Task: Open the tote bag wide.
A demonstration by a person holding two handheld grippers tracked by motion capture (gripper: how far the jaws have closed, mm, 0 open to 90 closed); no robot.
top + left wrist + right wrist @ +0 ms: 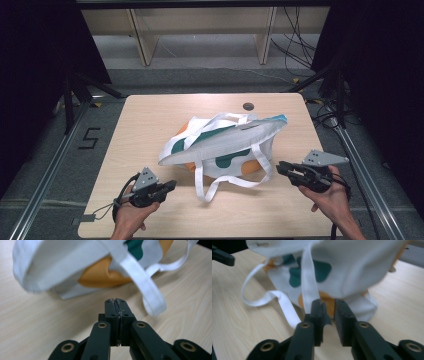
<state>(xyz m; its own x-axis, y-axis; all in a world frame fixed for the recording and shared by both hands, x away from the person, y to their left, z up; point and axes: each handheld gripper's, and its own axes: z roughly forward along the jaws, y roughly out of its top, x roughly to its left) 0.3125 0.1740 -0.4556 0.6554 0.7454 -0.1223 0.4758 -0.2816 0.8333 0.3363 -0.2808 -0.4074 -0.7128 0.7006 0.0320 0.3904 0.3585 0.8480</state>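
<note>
— What is the high view showing?

— A white tote bag [225, 145] with green and orange patches is lying in the middle of the wooden table [145, 120], its mouth gaping and its straps [210, 187] trailing toward the person. The left gripper [170, 186] is sitting low at the bag's near left, the left hand [132, 200] wrapping it from below; the right gripper [281, 167] is hovering at the near right, pointing inward.

— And the left gripper view?

— The jaws are pressing flat together, clenched on nothing — the bag [75, 267] is lying just ahead, a strap loop [152, 295] beside the tips.

— The right gripper view?

— Its jaws are standing a little apart, with nothing pinched between them. The bag [347, 270] is looming right in front, apart from the pads.
</note>
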